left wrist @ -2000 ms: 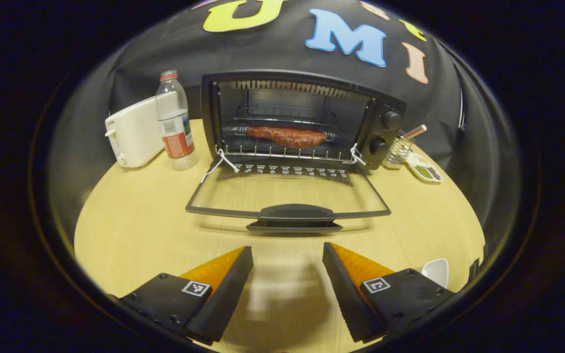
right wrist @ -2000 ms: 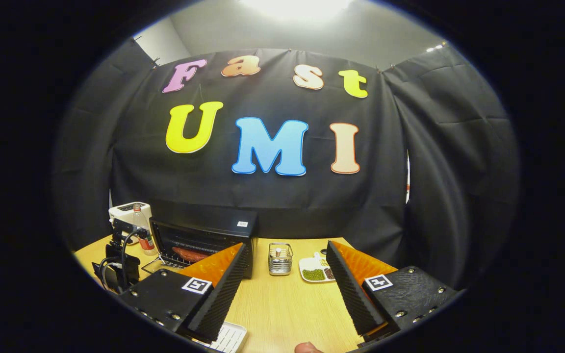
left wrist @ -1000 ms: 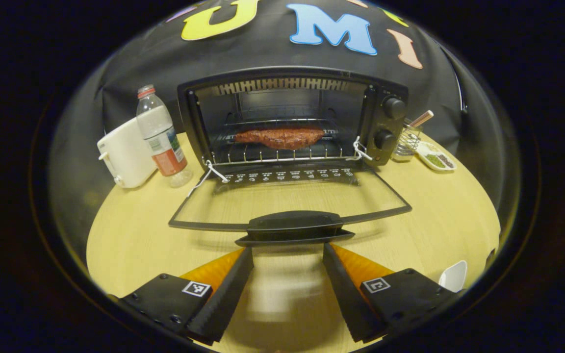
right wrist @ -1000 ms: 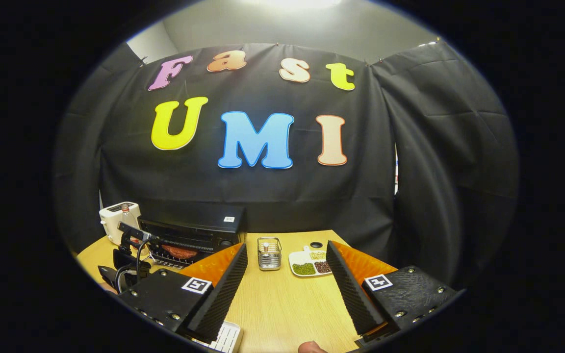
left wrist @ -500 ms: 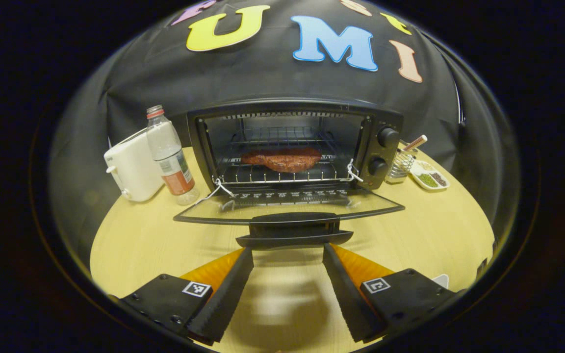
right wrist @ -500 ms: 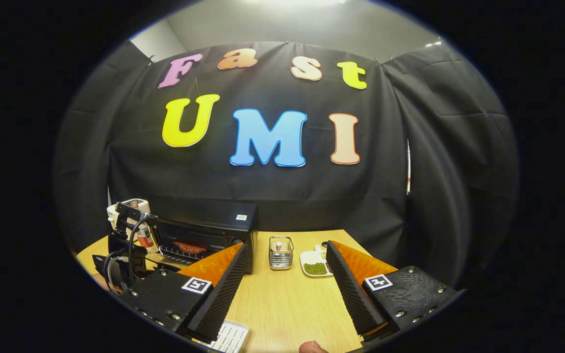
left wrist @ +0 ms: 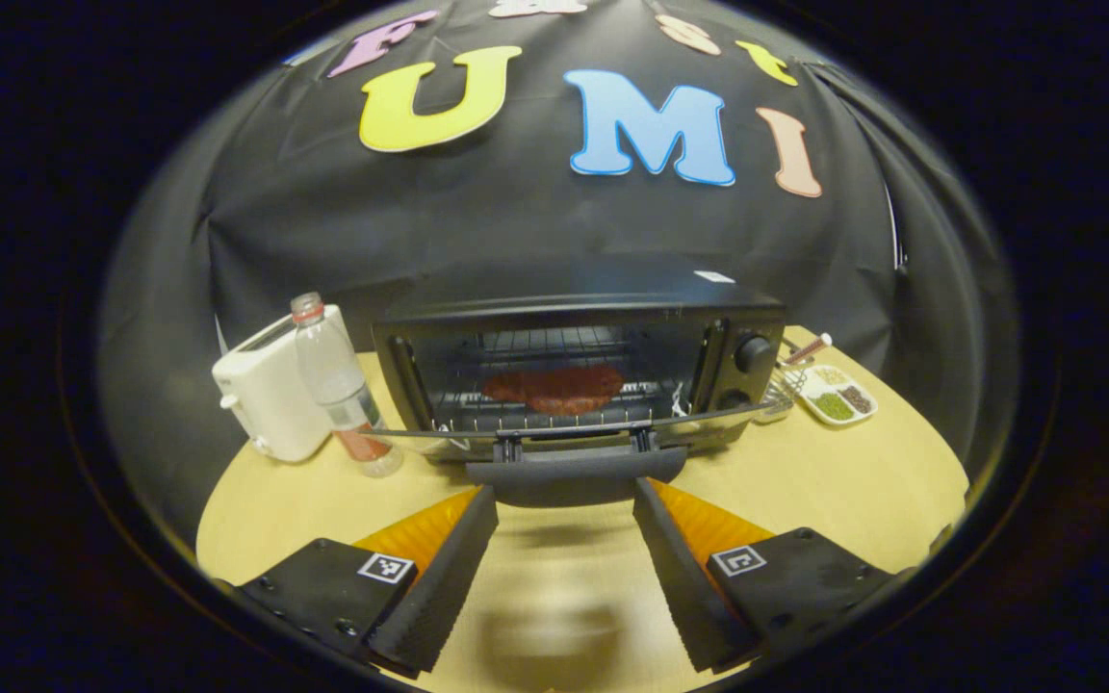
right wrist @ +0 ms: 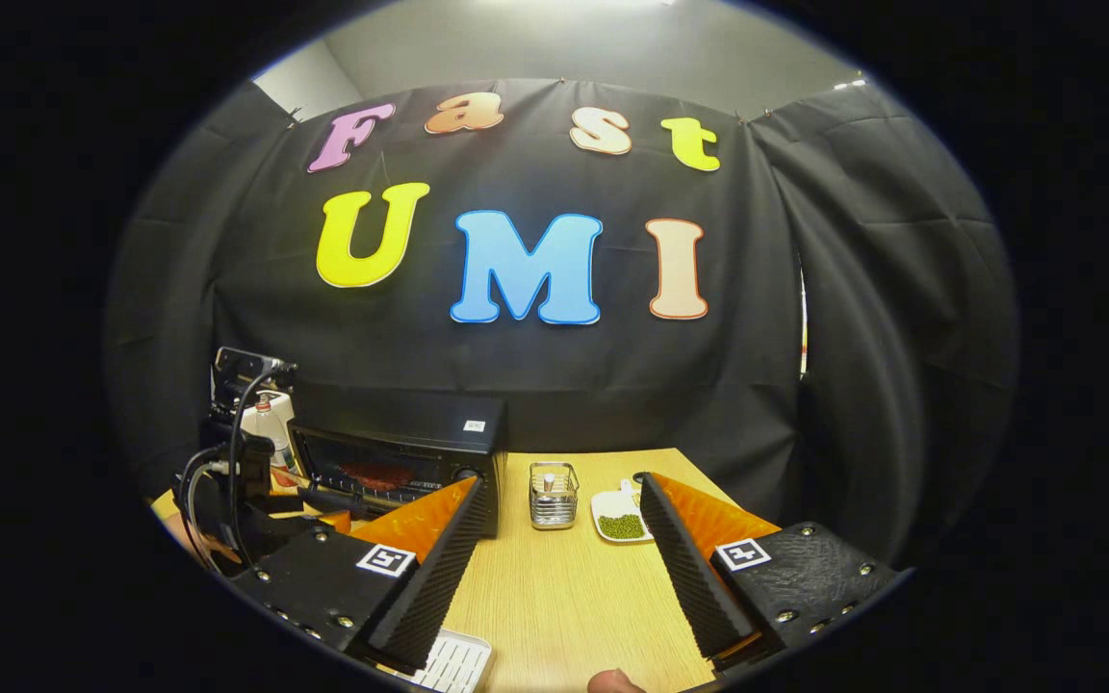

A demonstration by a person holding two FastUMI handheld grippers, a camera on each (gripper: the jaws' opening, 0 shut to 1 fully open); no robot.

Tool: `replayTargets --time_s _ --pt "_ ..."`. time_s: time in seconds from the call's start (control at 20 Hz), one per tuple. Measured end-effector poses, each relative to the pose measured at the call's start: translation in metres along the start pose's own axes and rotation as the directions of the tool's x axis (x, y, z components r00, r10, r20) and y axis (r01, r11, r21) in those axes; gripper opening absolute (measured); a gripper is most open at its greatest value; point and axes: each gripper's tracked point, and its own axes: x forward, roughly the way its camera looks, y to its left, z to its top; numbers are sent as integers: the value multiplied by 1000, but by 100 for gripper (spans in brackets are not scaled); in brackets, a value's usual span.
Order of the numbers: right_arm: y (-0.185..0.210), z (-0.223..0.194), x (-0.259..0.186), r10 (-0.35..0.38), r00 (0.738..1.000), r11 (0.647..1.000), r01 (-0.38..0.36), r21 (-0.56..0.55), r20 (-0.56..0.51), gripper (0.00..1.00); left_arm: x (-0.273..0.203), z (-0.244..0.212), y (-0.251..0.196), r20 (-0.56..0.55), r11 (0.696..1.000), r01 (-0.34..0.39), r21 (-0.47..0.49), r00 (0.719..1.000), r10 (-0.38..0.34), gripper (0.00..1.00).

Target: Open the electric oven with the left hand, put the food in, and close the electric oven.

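Observation:
The black electric oven stands at the table's back, and a reddish-brown piece of meat lies on its wire rack. Its glass door is swung partway up, seen nearly edge-on, with the black handle facing me. My left gripper is open, its fingertips just under and to either side of that handle. In the right gripper view the oven sits at the left, and the left gripper with its cables is in front of it. My right gripper is open, held over the table with nothing between its fingers.
A white toaster and a plastic bottle stand left of the oven. A wire holder and a white dish of beans sit to its right. A white tray lies near the front edge.
The left gripper moved in under the door handle and rose, and the door swung up from flat on the table to partway shut. The right gripper barely shifted.

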Motion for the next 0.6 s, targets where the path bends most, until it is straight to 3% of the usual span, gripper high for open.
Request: replayTargets --time_s 0.05,0.2,0.25,0.3,0.35,0.6 --pt "0 0 0 -1 1000 1000 1 -3 -1 98 1 10 2 20 1000 -2 9 1000 2 100" --pt "2 -3 2 -2 1000 1000 2 7 -8 98 13 36 7 73 999 1 32 997 -3 96" --pt "3 -3 3 -2 1000 1000 2 11 -9 98 19 45 8 90 999 2 35 996 -5 100" --pt "3 -4 4 -5 1000 1000 5 14 -11 98 22 54 8 109 999 4 36 994 -8 97" --pt "4 -4 6 -6 1000 1000 6 18 -10 98 22 62 8 131 999 5 36 991 -10 100" --pt "6 8 11 4 1000 999 -5 51 16 98 -14 103 4 263 1000 20 18 965 -24 96"
